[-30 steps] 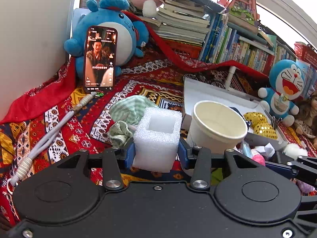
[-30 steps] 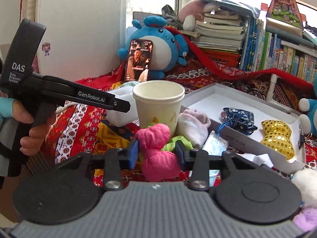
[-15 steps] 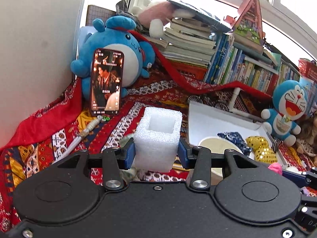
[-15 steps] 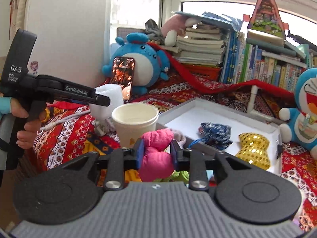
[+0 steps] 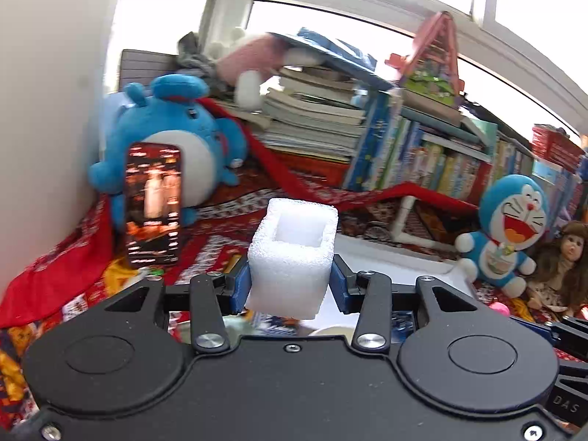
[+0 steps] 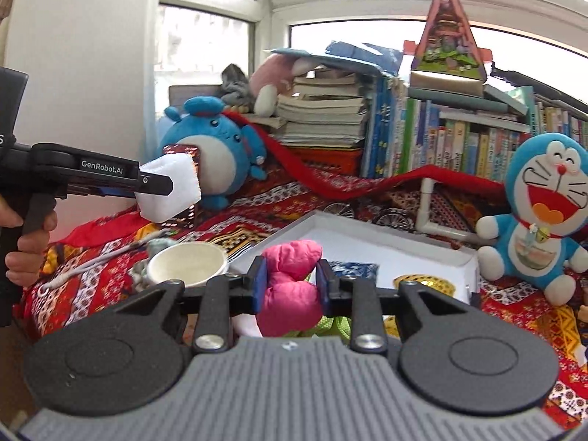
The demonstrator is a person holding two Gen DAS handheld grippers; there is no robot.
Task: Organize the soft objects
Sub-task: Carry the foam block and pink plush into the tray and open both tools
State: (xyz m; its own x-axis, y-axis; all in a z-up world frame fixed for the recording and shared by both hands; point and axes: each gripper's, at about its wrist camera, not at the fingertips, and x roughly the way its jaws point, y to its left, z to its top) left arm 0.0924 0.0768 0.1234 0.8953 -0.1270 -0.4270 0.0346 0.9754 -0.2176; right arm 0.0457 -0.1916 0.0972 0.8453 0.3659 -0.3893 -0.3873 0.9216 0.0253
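Foam block (image 5: 292, 257): white, hollow-topped, clamped in my left gripper (image 5: 291, 286), held in the air above the patterned cloth (image 6: 257, 213).
Pink bundle (image 6: 290, 286): pinched in my right gripper (image 6: 290, 286), near the white tray (image 6: 367, 237).
Paper cup (image 6: 187, 268): left of the tray.

My left tool (image 5: 290, 286) is raised in the air, its two blue pads pressed on the sides of the white foam block (image 5: 292, 253). My right tool (image 6: 290, 286) is also lifted and clamps the pink soft toy (image 6: 290, 294) between both pads. My left hand (image 6: 22, 242) grips the handle.
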